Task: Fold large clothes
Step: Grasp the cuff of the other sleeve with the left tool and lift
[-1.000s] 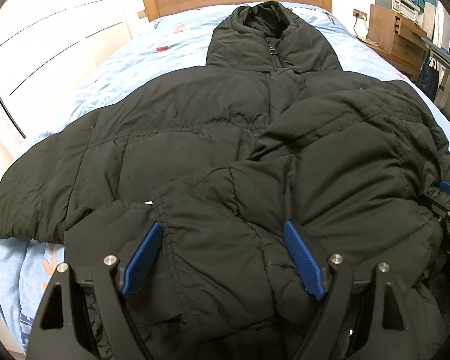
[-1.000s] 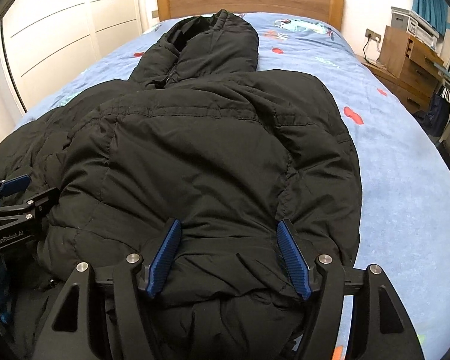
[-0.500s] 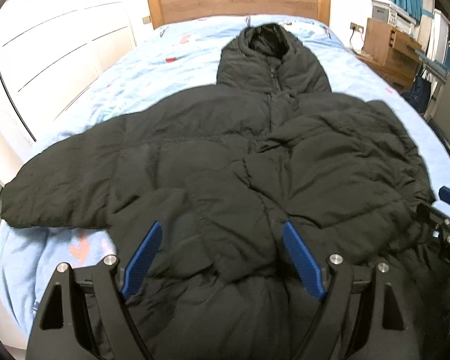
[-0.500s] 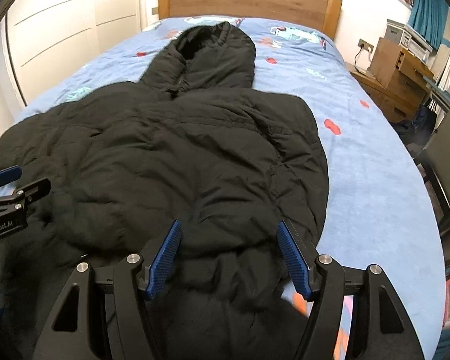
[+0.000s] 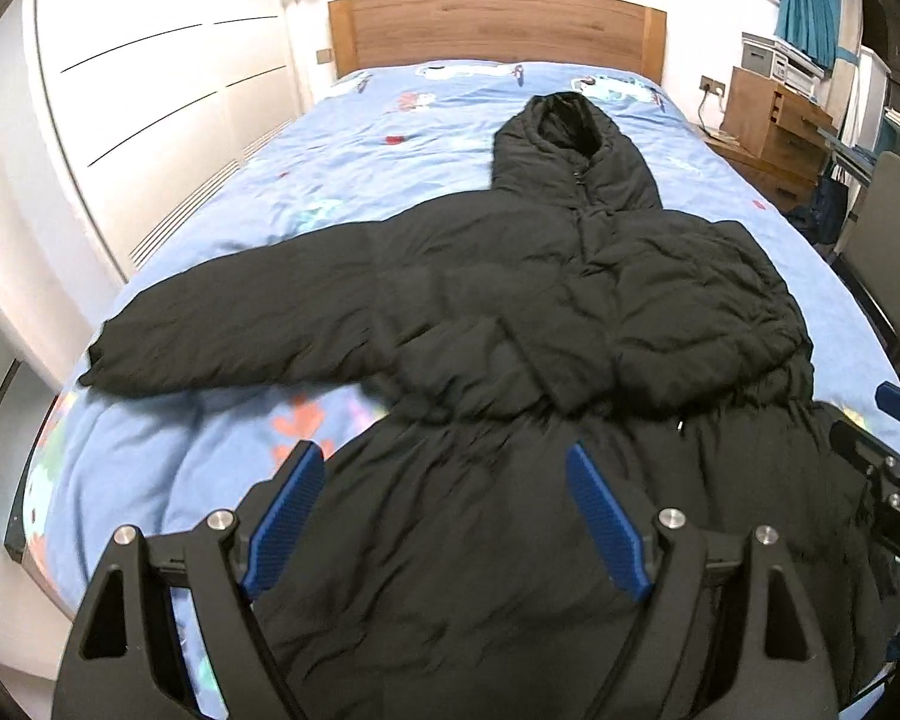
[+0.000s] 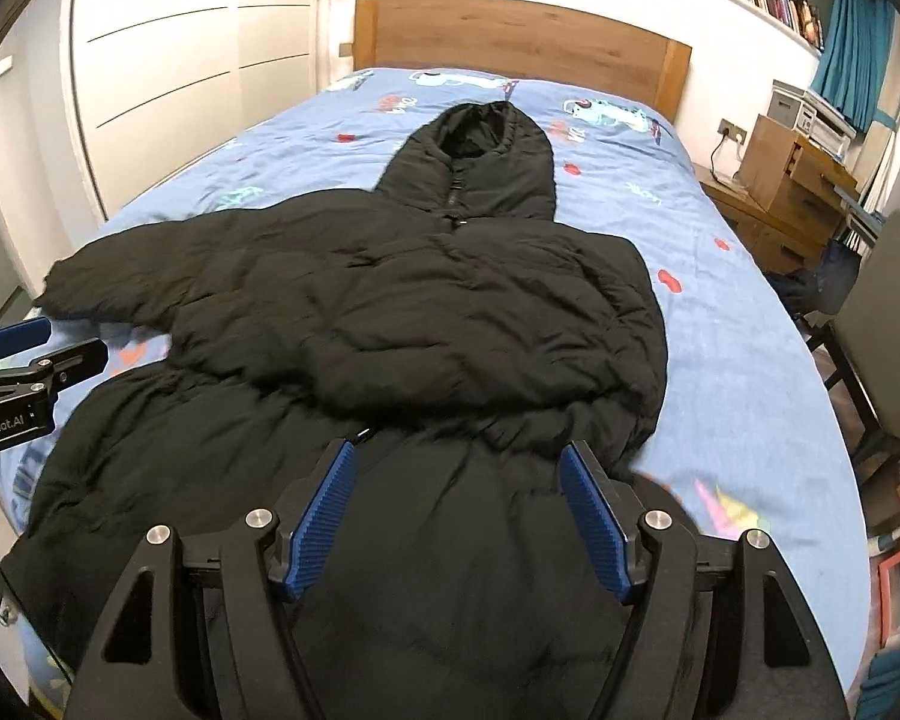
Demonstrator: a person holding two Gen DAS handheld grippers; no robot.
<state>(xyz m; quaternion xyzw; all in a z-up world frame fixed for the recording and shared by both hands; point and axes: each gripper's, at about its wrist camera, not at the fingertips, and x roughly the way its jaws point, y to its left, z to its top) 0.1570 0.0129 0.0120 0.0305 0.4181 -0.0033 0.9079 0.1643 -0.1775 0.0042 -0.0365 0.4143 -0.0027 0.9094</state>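
A black hooded puffer coat (image 5: 510,300) lies face up on the bed, hood (image 5: 570,138) toward the headboard. One sleeve (image 5: 210,330) stretches out to the left; the other is folded across the chest (image 5: 690,312). My left gripper (image 5: 441,456) hovers open above the coat's lower part, pads clear of the fabric. My right gripper (image 6: 459,450) hangs over the coat (image 6: 420,312) near the hem; its jaws are opening and nothing is pressed between them. Each gripper shows at the edge of the other's view: the right gripper (image 5: 876,420), the left gripper (image 6: 60,342).
The bed (image 5: 390,138) has a blue patterned sheet and a wooden headboard (image 5: 498,24). White wardrobe doors (image 5: 150,90) run along the left. A wooden nightstand (image 6: 792,180) and a grey chair (image 6: 888,324) stand on the right.
Both grippers have pulled back and risen away from the coat, so the whole coat and more of the bed now show. The coat lies as it did.
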